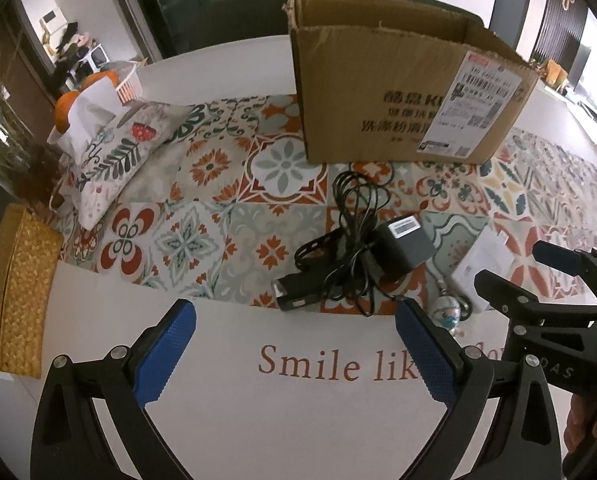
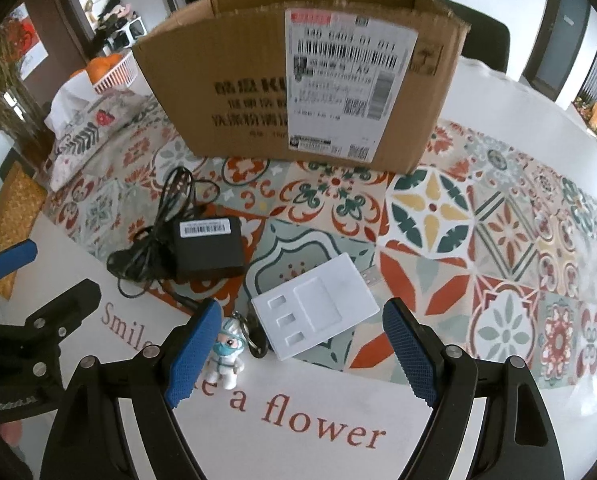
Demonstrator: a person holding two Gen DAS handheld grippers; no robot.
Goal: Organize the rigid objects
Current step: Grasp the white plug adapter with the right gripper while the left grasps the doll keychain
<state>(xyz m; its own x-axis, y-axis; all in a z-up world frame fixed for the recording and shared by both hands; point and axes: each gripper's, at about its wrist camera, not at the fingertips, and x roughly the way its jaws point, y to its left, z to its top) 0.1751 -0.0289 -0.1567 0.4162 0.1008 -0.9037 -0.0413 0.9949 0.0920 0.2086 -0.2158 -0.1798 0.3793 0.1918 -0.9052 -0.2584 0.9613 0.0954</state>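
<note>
Judging by the table, nothing looks packed: adapter (image 2: 209,246), tray (image 2: 314,306) and keychain (image 2: 227,354) lie before the box (image 2: 298,80); both grippers, left (image 1: 296,354) and right (image 2: 302,348), hover spread wide, holding nothing.

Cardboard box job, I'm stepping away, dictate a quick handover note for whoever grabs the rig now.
Left claw: open, empty, low over the table edge.
Right claw: open, empty.
Cardboard box: upright at the back; inside not visible.
Black adapter with tangled cable, white tray and doll keychain: loose on the patterned mat in front of the box.
Done: nothing visibly.
Left: probably box all three.
</note>
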